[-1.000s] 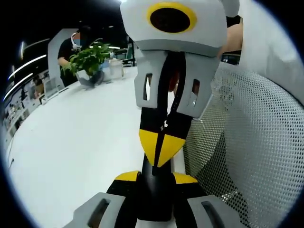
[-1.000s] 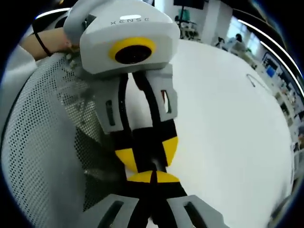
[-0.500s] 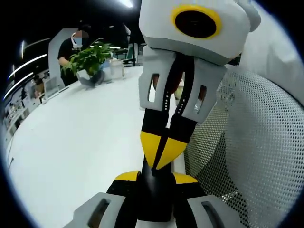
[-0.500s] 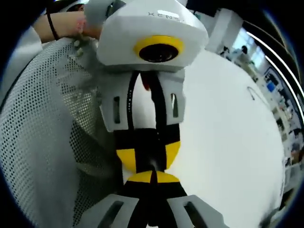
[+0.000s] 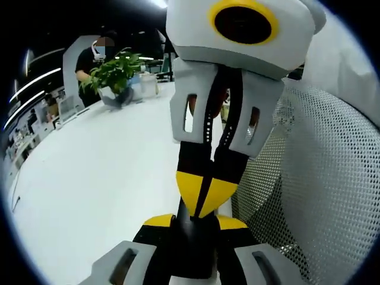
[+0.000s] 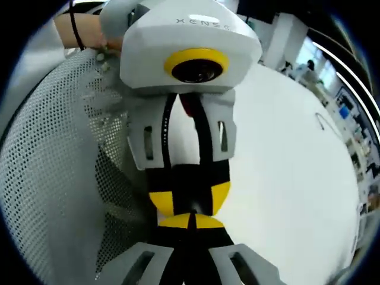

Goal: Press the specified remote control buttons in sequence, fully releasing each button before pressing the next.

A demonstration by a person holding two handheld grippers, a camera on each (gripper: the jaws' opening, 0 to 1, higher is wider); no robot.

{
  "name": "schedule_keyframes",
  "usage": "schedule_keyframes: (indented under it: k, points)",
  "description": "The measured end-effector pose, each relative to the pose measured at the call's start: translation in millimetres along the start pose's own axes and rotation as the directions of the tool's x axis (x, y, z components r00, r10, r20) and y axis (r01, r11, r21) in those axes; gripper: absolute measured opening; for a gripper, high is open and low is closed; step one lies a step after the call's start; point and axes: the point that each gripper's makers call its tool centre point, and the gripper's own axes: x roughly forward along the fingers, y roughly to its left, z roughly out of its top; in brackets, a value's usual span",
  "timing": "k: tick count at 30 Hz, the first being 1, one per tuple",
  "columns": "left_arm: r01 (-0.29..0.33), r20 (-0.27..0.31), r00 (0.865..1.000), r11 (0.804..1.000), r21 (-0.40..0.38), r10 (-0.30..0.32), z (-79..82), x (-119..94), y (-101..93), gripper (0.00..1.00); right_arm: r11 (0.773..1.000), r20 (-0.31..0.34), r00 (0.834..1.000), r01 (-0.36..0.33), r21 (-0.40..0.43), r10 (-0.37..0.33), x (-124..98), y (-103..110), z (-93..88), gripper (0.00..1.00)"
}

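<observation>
Both hand-held grippers meet tip to tip above the white table (image 5: 101, 172). The left hand-held gripper (image 5: 196, 221) and the right hand-held gripper (image 6: 190, 222) have jaws pressed together, empty. A mesh chair back (image 5: 314, 196) stands beside them; a potted plant (image 5: 113, 74) sits at the table's far edge.

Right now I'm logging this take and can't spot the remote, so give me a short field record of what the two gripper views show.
left gripper: shut, tips meeting the other gripper's tips
right gripper: shut, nose to nose with the left one
surface: white table
beside the grippers: grey mesh panel, perforated
background: potted green plant at the far table edge, a person behind it
hand: a hand with a dark wristband above the mesh
remote control: cannot point to one
</observation>
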Motion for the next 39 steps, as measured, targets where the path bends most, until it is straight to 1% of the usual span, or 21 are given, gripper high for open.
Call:
schedule_keyframes:
  k: [2, 4, 7, 8, 10, 12, 14, 17, 19, 20, 21, 22, 23, 27, 32, 35, 38, 39]
  points:
    - [-0.001, -0.01, 1.0, 1.0, -0.001, 0.001, -0.1, 0, 0.5, 0.25, 0.999, 0.003, 1.0, 0.015, 0.032, -0.016, 0, -2, -0.1, 0.0]
    - [-0.002, -0.018, 1.0, 1.0, -0.004, 0.002, 0.0, 0, 0.8, 0.25, 0.999, 0.005, 1.0, 0.019, 0.043, -0.019, 0, -2, 0.1, 0.0]
    - [-0.023, -0.053, 0.998, 1.0, -0.017, 0.022, 0.7, 2, 0.6, 0.26, 0.998, 0.012, 1.0, 0.017, 0.056, -0.017, 0, -2, 0.5, 0.0]
    - [-0.025, -0.084, 0.996, 0.999, -0.036, 0.022, 0.0, 2, 1.1, 0.26, 0.998, 0.025, 1.0, 0.013, 0.062, -0.015, 0, -2, 0.8, 0.0]
    - [-0.019, -0.11, 0.994, 1.0, -0.012, 0.017, 0.0, 3, 0.6, 0.26, 0.995, 0.053, 0.999, 0.002, 0.103, -0.007, 0, -2, 1.5, 0.0]
    - [-0.034, -0.095, 0.995, 0.999, -0.033, 0.03, 1.9, 5, 1.1, 0.26, 0.995, 0.077, 0.997, -0.006, 0.104, -0.002, 0, -2, 1.8, 0.0]
    - [-0.04, -0.101, 0.994, 0.999, -0.024, 0.038, 1.8, 5, 0.3, 0.26, 0.994, 0.097, 0.995, -0.02, 0.107, 0.009, -1, -2, 1.9, 0.0]
    - [-0.043, -0.098, 0.994, 0.999, -0.027, 0.04, 1.0, 3, 0.7, 0.26, 0.988, 0.142, 0.99, -0.047, 0.15, 0.026, -2, -2, 2.9, 0.0]
    - [-0.045, -0.087, 0.995, 0.998, -0.032, 0.042, 0.8, 3, 0.9, 0.26, 0.986, 0.165, 0.986, -0.062, 0.157, 0.035, -3, -3, 3.0, 0.0]
    - [-0.044, -0.084, 0.996, 0.999, -0.029, 0.041, 0.9, 3, 0.8, 0.26, 0.976, 0.19, 0.981, -0.08, 0.202, 0.041, -3, -2, 4.4, 0.0]
    - [-0.042, -0.082, 0.996, 0.999, -0.027, 0.04, 0.9, 3, 0.9, 0.26, 0.97, 0.206, 0.978, -0.089, 0.228, 0.042, -3, -2, 4.7, 0.0]
    - [-0.04, -0.08, 0.996, 0.999, -0.027, 0.038, 1.1, 3, 0.8, 0.26, 0.966, 0.219, 0.975, -0.101, 0.239, 0.048, -3, -2, 4.8, 0.0]
    - [-0.039, -0.079, 0.996, 0.999, -0.026, 0.037, 1.0, 3, 0.9, 0.26, 0.969, 0.225, 0.973, -0.099, 0.225, 0.047, -4, -2, 3.0, 0.0]
    - [-0.038, -0.078, 0.996, 0.999, -0.027, 0.035, 1.2, 3, 1.1, 0.26, 0.974, 0.228, 0.973, -0.089, 0.21, 0.04, -6, 2, 1.5, 0.01]
    - [-0.036, -0.077, 0.996, 0.999, -0.029, 0.034, 1.4, 3, 1.1, 0.26, 0.976, 0.214, 0.976, -0.071, 0.208, 0.026, -11, 4, -6.6, 0.08]
    - [-0.036, -0.077, 0.996, 0.999, -0.029, 0.034, 1.3, 3, 1.1, 0.26, 0.978, 0.18, 0.984, -0.033, 0.206, -0.005, -14, -2, -18.6, 0.15]
    - [-0.035, -0.075, 0.997, 0.999, -0.03, 0.033, 1.0, 3, 1.2, 0.26, 0.974, 0.162, 0.987, -0.026, 0.227, -0.011, -14, -6, -27.4, 0.21]
    - [-0.034, -0.073, 0.997, 0.999, -0.029, 0.032, 1.1, 3, 1.2, 0.26, 0.973, 0.142, 0.99, -0.022, 0.228, -0.01, -14, -7, -32.6, 0.23]
